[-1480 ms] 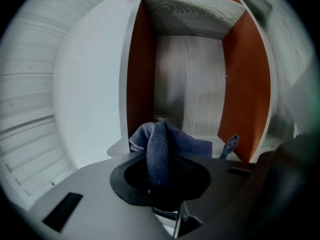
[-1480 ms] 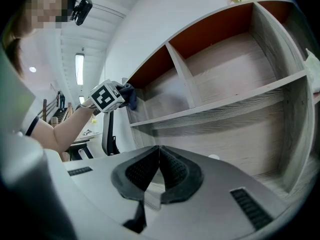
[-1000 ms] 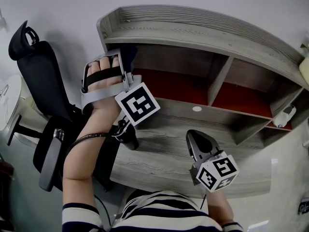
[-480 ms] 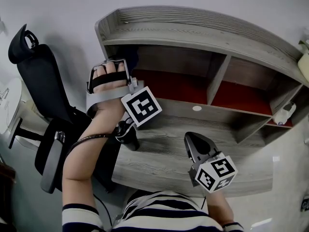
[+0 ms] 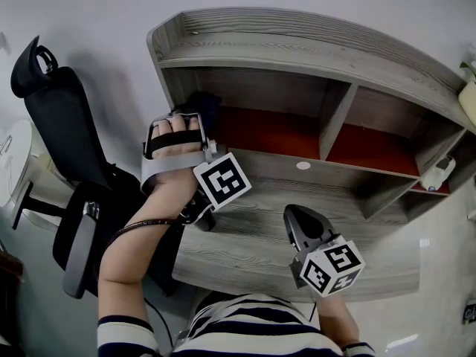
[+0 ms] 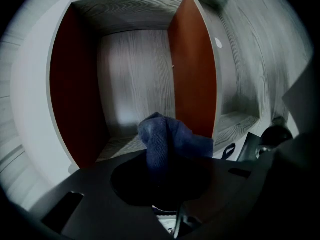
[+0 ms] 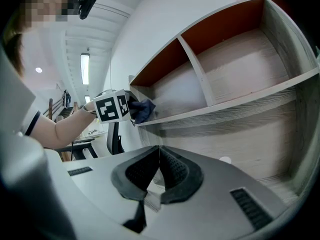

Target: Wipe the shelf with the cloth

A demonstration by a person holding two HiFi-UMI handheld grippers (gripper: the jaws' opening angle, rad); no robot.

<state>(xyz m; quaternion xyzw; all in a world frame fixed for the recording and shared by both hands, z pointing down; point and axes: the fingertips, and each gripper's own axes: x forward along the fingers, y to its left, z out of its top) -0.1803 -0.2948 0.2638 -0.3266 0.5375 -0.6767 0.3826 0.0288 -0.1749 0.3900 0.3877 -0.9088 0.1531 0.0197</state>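
The only print to be seen is the black-and-white square marker on each cube, one (image 5: 222,181) on the left hand-held gripper (image 6: 159,176) and one (image 5: 327,266) on the right hand-held gripper (image 7: 159,168).

The cloth (image 6: 167,143) is dark blue with a fine ribbed weave. It is clamped in a bunch by the left jaws and juts out beyond them. It is held at the mouth of the shelf's (image 5: 297,50) left compartment, at its left end, close beside the side wall (image 5: 169,88) and at the front edge of the bottom board.

To the right of the cloth, the red-backed compartment is bounded by the upright divider (image 5: 335,121), with a second compartment beyond it.

The right jaws are pressed together on nothing and are held above the grey wood-grain table (image 5: 253,236), well apart from the cloth.
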